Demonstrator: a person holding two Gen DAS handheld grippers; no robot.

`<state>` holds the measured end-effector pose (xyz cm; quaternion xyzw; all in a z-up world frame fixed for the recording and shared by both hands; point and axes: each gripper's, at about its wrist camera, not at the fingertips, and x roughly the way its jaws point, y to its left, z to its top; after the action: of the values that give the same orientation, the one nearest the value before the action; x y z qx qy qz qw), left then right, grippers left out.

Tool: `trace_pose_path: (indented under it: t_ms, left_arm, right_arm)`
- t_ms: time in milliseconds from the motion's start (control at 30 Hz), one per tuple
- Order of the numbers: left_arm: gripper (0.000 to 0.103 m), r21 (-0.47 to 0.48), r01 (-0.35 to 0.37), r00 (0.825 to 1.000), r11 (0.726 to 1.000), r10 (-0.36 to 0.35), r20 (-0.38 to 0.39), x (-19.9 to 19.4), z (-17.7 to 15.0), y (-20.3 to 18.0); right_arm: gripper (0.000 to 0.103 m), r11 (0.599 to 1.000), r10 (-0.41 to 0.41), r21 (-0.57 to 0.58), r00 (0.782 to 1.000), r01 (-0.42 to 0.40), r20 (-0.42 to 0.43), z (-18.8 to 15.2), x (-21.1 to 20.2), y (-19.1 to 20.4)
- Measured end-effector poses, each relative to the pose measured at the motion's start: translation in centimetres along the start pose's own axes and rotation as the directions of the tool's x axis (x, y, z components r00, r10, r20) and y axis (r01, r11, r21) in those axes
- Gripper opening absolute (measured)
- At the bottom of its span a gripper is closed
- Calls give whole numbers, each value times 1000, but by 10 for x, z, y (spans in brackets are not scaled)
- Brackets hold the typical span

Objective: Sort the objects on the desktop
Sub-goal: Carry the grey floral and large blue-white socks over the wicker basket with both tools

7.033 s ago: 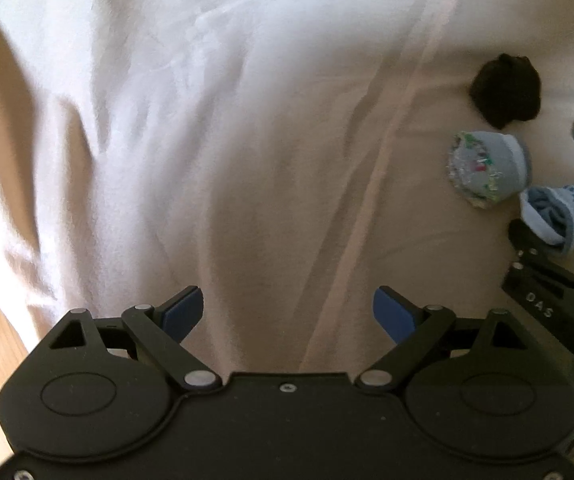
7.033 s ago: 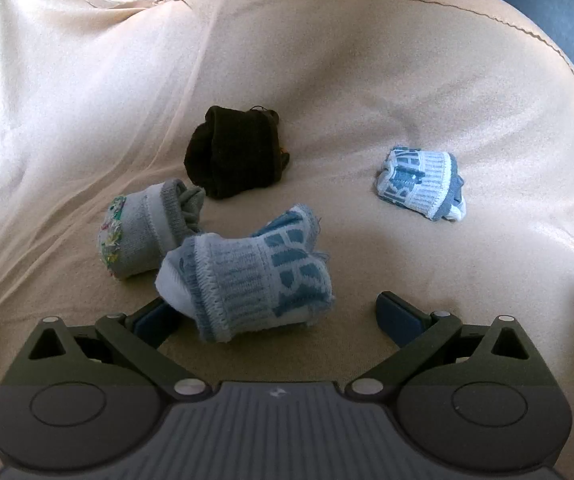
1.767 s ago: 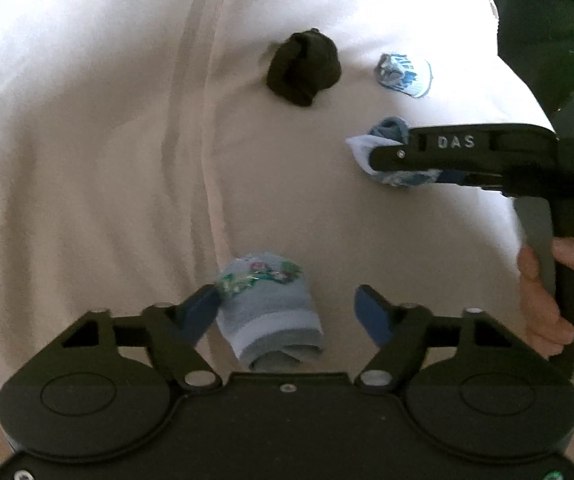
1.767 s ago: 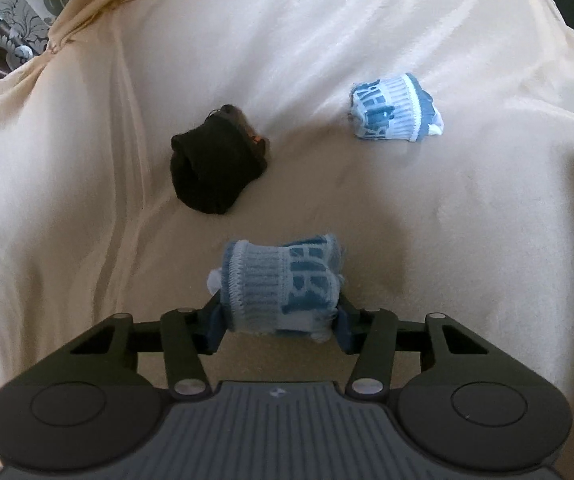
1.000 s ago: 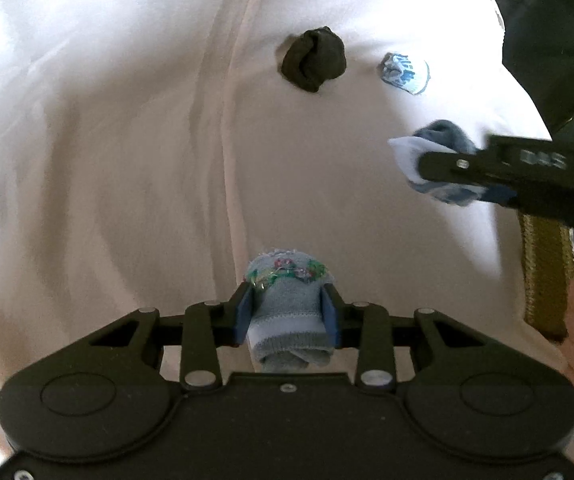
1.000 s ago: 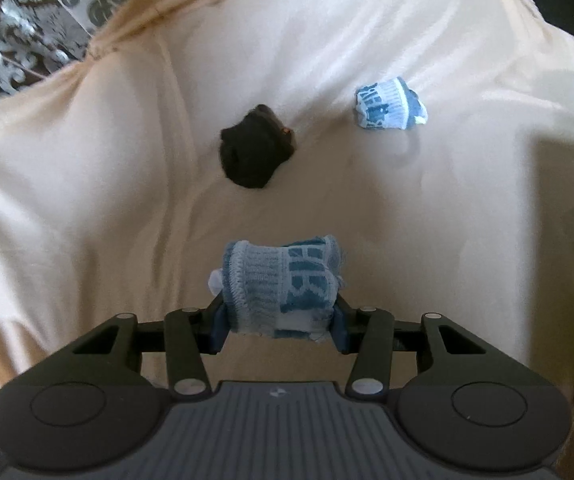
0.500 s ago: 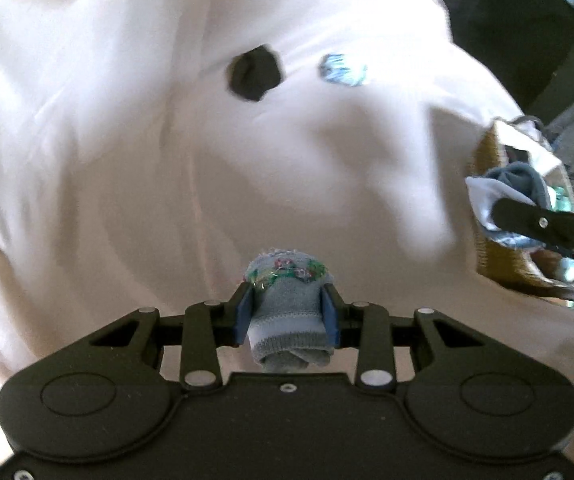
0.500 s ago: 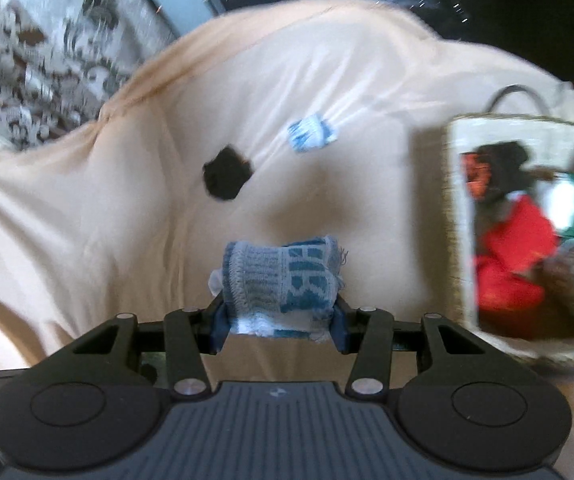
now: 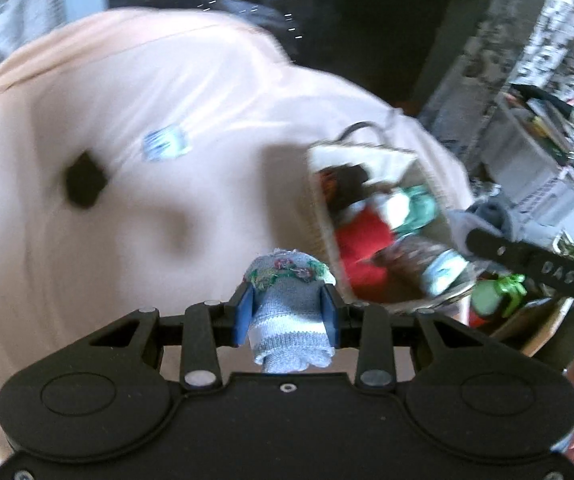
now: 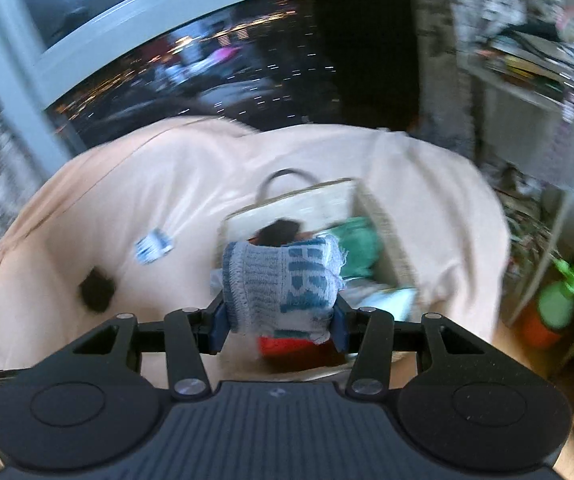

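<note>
While both views are smeared by motion blur, each tool plainly carries a rolled pair of socks. The left tool (image 9: 287,312) is clamped on a grey sock roll (image 9: 290,308) with a flowered, embroidered end facing forward and a paler cuff end hanging back toward the tool body; its blue pads (image 9: 243,316) press on either side of the roll. The right tool (image 10: 279,322) is clamped on a blue-and-white patterned sock roll (image 10: 283,284), which bulges out above its pads.

In the right wrist view that patterned roll sits in front of a woven basket (image 10: 387,236) with a dark loop handle, standing on the counter under a peach cloth (image 10: 147,184). Inside the basket are bundled clothes in green, red, black and white. In the left wrist view the basket (image 9: 323,216) lies to the right of the grey roll, and the right tool's black finger (image 9: 527,256) reaches in from the right edge over the basket's far side with its roll just visible.

Two rolls lie on the cloth, well apart from the basket: a black sock roll (image 9: 85,184) and, near it, a second blue-and-white sock roll (image 9: 166,144). A green-capped bottle (image 10: 567,300) stands beyond the counter's right edge.
</note>
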<state>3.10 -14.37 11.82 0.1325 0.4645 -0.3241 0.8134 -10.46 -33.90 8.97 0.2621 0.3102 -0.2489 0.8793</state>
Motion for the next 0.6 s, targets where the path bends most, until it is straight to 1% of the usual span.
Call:
trace_pose_path:
  t_ms: [167, 300, 433, 500, 600]
  left_arm:
    - [36, 51, 46, 999, 998, -45, -13, 24, 21, -28]
    - [36, 56, 85, 995, 995, -82, -61, 49, 30, -40]
    - [36, 55, 112, 988, 992, -105, -116, 74, 32, -50]
    - [36, 62, 120, 986, 991, -111, -127, 82, 32, -56]
    - [38, 69, 156, 979, 985, -144, -145, 92, 33, -62]
  right_arm:
    - [50, 997, -48, 54, 999, 48, 0, 5, 1, -28]
    - [50, 995, -66, 68, 998, 66, -11, 8, 10, -34]
    - [50, 995, -68, 65, 997, 70, -33, 9, 22, -34]
    - [50, 996, -68, 59, 997, 71, -45, 10, 28, -31]
    - [50, 996, -68, 57, 996, 71, -59, 10, 36, -29]
